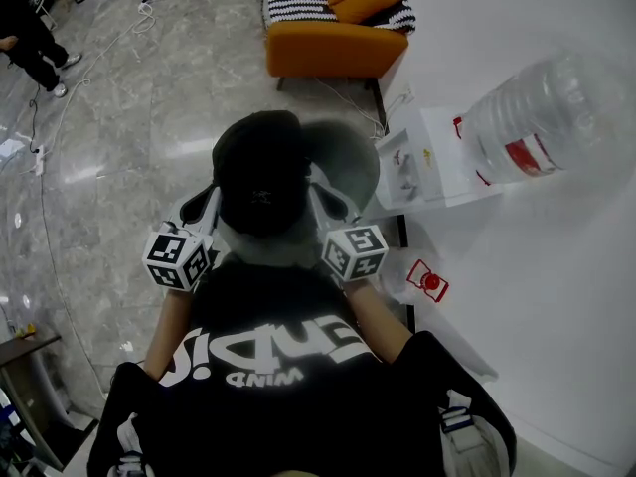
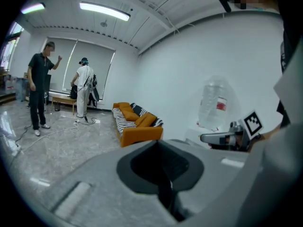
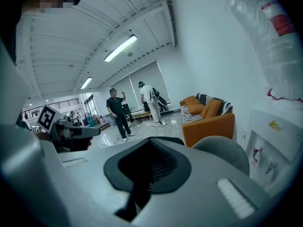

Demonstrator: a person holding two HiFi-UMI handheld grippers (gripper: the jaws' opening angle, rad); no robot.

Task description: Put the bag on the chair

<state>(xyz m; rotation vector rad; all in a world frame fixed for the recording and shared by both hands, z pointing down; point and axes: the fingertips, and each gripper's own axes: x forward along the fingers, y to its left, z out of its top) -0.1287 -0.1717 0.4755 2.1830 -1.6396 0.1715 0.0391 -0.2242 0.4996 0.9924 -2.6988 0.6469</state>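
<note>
The left gripper sits at the left flank of the black bag. Its own view shows the jaws drawn almost together, with a strip of dark fabric pinched in the narrow slot between them, so it looks to have a firm hold of the bag's side. The bag hangs between the two tools, held up in front of the person's chest, and its longer side seems to run away from the body. The right gripper mirrors the left on the opposite flank, jaws likewise closed down on a fold of black material.

What the coming move turns on is that the grey chair lies under and beyond the bag, offset to the right. Its rounded seat shows past the bag's right edge but hardly at all on the left. The right gripper is therefore the nearer of the two to the seat (its view shows the chair's curved back just past the jaws). As I judge it, the bag should go down and a little forward and rightward to land square on the seat, keeping short of the water dispenser just beside the chair on the right
</note>
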